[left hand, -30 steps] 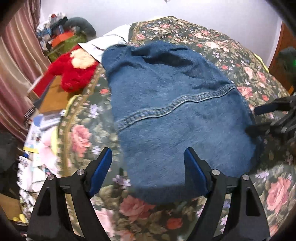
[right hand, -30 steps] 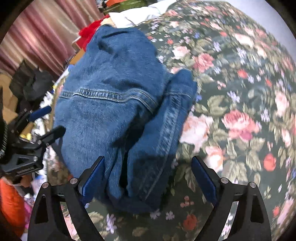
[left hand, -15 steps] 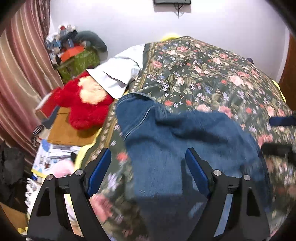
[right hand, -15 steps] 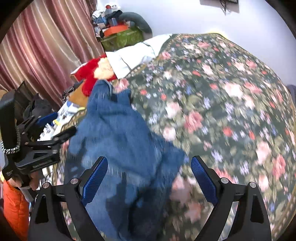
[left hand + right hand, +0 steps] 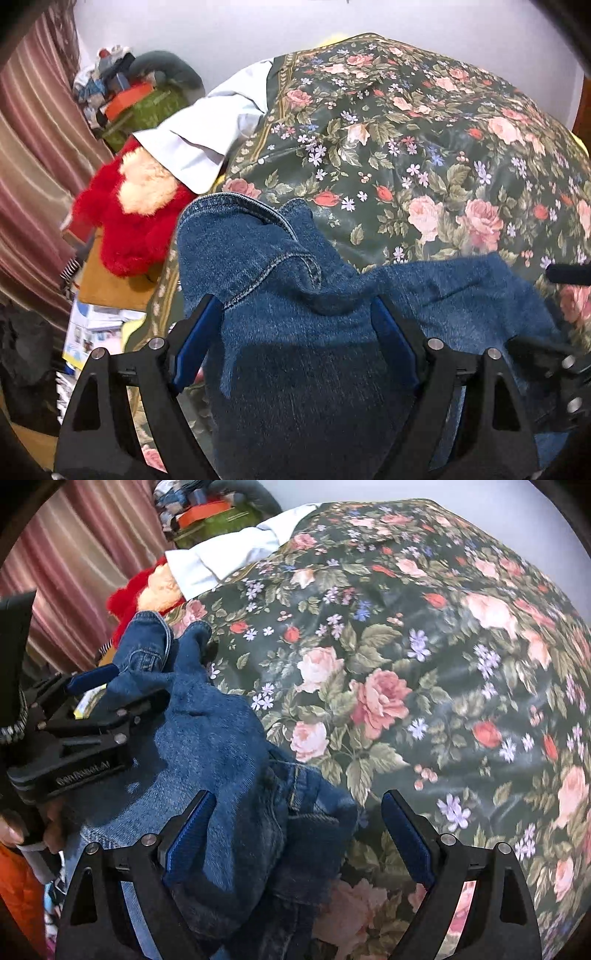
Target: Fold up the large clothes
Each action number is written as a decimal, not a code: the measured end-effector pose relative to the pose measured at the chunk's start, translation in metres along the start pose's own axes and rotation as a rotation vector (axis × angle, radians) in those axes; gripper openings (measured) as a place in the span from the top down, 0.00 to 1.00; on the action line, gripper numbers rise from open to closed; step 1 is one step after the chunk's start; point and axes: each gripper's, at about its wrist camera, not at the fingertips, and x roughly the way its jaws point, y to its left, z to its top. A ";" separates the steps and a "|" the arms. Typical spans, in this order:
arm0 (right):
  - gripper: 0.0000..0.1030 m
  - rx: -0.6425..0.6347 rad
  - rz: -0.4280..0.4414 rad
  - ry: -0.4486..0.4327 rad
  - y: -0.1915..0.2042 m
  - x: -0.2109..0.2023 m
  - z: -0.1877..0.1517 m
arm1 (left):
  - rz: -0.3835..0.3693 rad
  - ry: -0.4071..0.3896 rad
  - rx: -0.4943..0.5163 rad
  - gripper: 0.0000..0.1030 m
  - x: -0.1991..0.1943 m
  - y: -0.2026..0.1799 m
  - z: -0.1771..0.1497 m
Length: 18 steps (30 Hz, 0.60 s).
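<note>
Both my tools stand wide, gripping nothing: left tool (image 5: 295,343), right tool (image 5: 295,834). The blue denim garment (image 5: 314,354) that lay spread flat a second ago is now bunched under them at the near left edge of the bed, so I judge this fold undone or mid-regrip. Beyond, the dark floral bedspread (image 5: 424,147); then a red plush toy (image 5: 125,229), striped curtains (image 5: 33,147), white wall.

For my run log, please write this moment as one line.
task: fold large clothes | left tool: open, denim between fingers | right tool: open, over denim edge | denim bunched on floral bedspread | fold not done
</note>
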 end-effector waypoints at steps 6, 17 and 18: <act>0.12 -0.030 -0.056 -0.065 0.007 -0.047 -0.007 | -0.023 -0.040 -0.038 0.19 -0.046 0.013 -0.008; 0.12 -0.043 0.045 -0.343 0.052 -0.209 -0.035 | -0.070 -0.387 -0.103 0.19 -0.235 0.039 -0.032; 0.12 -0.052 0.047 -0.380 0.058 -0.225 -0.040 | -0.074 -0.417 -0.118 0.19 -0.251 0.042 -0.036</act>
